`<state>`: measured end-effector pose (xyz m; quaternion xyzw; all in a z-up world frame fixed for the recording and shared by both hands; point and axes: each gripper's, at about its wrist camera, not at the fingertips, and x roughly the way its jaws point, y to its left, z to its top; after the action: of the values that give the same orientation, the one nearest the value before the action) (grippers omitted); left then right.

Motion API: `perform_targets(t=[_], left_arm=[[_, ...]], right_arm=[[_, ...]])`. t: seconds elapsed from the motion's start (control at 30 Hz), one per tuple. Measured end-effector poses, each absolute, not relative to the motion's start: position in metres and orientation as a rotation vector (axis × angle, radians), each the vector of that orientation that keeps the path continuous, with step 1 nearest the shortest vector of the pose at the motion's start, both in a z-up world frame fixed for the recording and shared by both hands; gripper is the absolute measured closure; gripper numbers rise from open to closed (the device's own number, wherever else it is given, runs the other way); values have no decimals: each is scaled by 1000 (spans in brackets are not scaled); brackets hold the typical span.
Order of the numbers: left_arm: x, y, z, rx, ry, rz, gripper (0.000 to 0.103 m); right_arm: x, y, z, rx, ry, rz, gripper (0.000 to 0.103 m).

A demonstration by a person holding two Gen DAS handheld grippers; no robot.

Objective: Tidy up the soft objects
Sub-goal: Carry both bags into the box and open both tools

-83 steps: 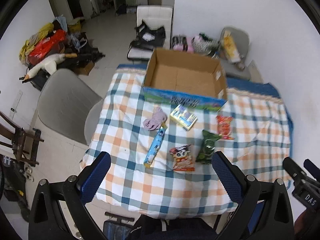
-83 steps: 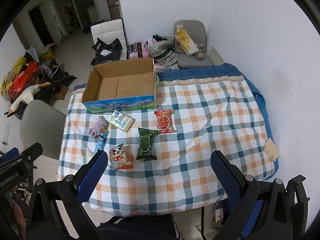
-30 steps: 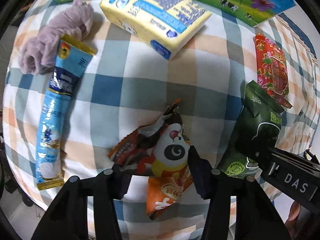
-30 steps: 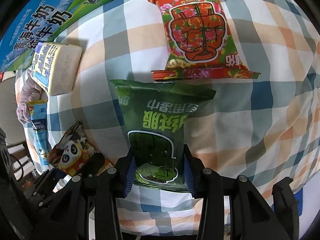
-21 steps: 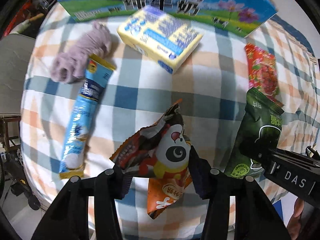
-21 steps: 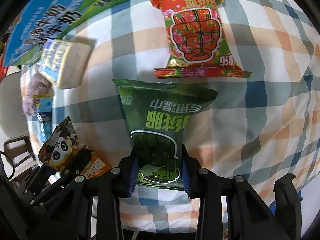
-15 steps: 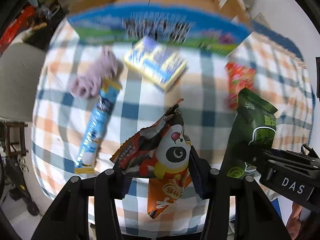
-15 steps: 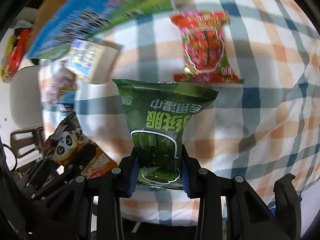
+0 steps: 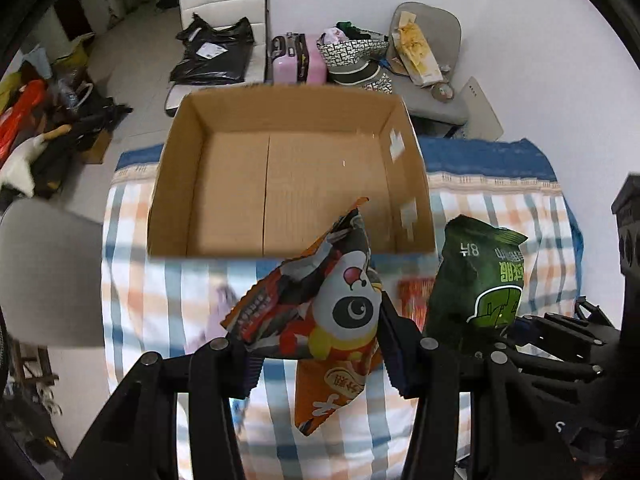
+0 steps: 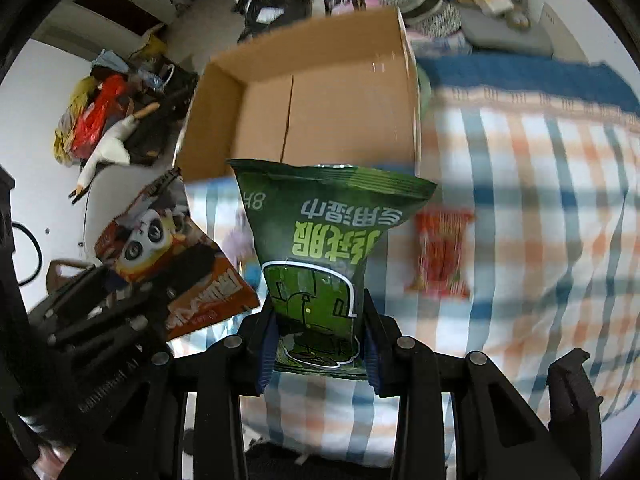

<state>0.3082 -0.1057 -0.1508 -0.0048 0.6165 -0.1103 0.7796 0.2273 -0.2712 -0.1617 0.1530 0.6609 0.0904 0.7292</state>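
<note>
My left gripper point(image 9: 316, 354) is shut on an orange panda snack bag point(image 9: 324, 308) and holds it in the air before the near wall of an empty open cardboard box point(image 9: 288, 176). My right gripper point(image 10: 318, 350) is shut on a green snack bag point(image 10: 320, 256), also lifted, just right of the panda bag point(image 10: 160, 240). The green bag also shows in the left wrist view point(image 9: 480, 276). A red snack bag point(image 10: 442, 252) and a lilac soft item point(image 10: 238, 240) lie blurred on the checked tablecloth point(image 10: 540, 184) below.
The box point(image 10: 320, 108) stands at the table's far side. A grey chair point(image 9: 44, 272) is at the table's left. Behind the table are a white chair with a black bag point(image 9: 220, 52), a pink case point(image 9: 296, 60) and a grey chair point(image 9: 428, 60) with clutter.
Both grippers have risen from the table with their bags and moved toward the box. The box's inside has come into view; the items left on the cloth are now lower and blurred.
</note>
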Motion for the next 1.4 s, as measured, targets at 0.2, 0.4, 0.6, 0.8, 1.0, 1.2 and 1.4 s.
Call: perform_targets(t=[0.2,0.4,0.6,0.8,1.0,1.2,1.4], left_arm=[[409,-98,-184,2,1413,-277,57],[486,-104,-248,-2,1535,-331,59],[529,-110,-297,-38,1624,-364,59],[550,-117,-324,-26,1657,-383,59],[558,-120,-334,45,1660,-367,59],[559,-114,-334,70,1665,-338,52],[559,-100,-320,30,1643,-329,24]], right_arm=[[313,-261,-169,328,1432,151,65],[399,-251,-209,328,1465,119,65],[464,-249,-263,320,1526,72,65],[497,-248,-305,283,1583,28,65],[511,-244,-321,241,1601,-8,65],[522,-240,-332,194,1628,-19,61],[522,-241,-328,190,1620,-9,39]])
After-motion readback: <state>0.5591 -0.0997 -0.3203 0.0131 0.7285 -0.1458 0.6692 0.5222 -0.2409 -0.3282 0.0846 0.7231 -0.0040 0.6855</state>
